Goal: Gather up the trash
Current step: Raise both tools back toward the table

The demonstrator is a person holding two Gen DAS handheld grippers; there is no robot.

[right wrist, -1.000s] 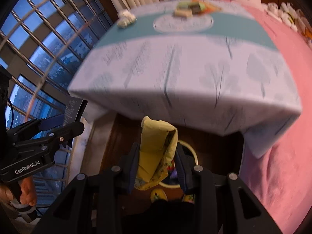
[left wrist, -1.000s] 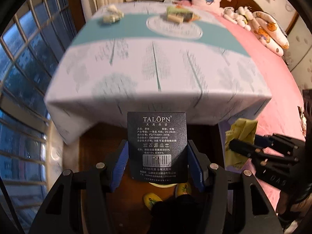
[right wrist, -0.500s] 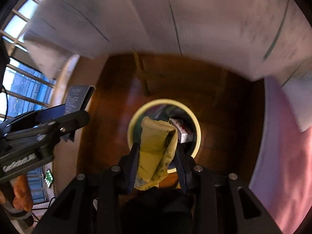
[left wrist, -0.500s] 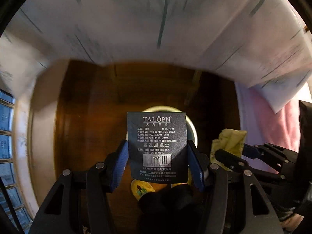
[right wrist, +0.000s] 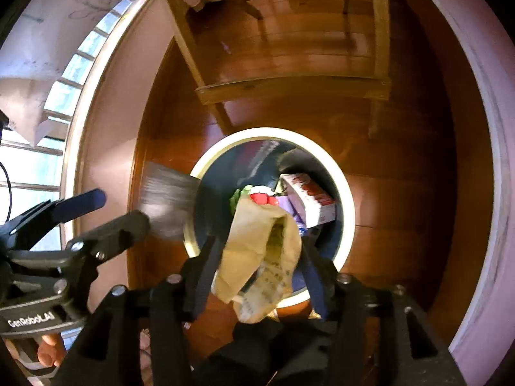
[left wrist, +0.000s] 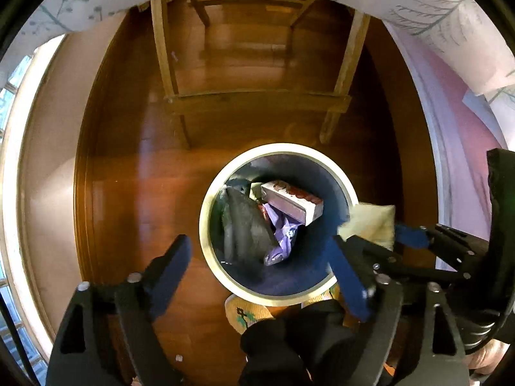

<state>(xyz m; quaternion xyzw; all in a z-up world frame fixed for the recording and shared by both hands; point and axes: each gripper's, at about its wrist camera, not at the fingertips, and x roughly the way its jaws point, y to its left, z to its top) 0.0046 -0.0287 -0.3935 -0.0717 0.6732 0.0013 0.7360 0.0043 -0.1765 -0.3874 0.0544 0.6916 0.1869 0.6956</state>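
A round trash bin (left wrist: 206, 225) with a pale rim stands on the wooden floor, holding a white and red box (left wrist: 291, 202), purple plastic (left wrist: 283, 234) and other scraps. My left gripper (left wrist: 260, 257) is open and empty above the bin. The black card it held falls blurred, inside the bin in the left wrist view (left wrist: 244, 228) and over its left rim in the right wrist view (right wrist: 169, 201). My right gripper (right wrist: 257, 254) is shut on a yellow wrapper (right wrist: 260, 251) over the bin's (right wrist: 347, 199) near rim; wrapper also shows in the left wrist view (left wrist: 370, 222).
Wooden table legs and crossbars (left wrist: 257, 99) stand just behind the bin under the hanging tablecloth (left wrist: 450, 9). A pink bed cover (left wrist: 466, 148) drops to the right. A window (right wrist: 67, 74) is to the left. A slippered foot (left wrist: 248, 315) is near the bin.
Both grippers tipped down from the table to above the bin. My left gripper opened and let go of the black card, which is dropping into the bin.
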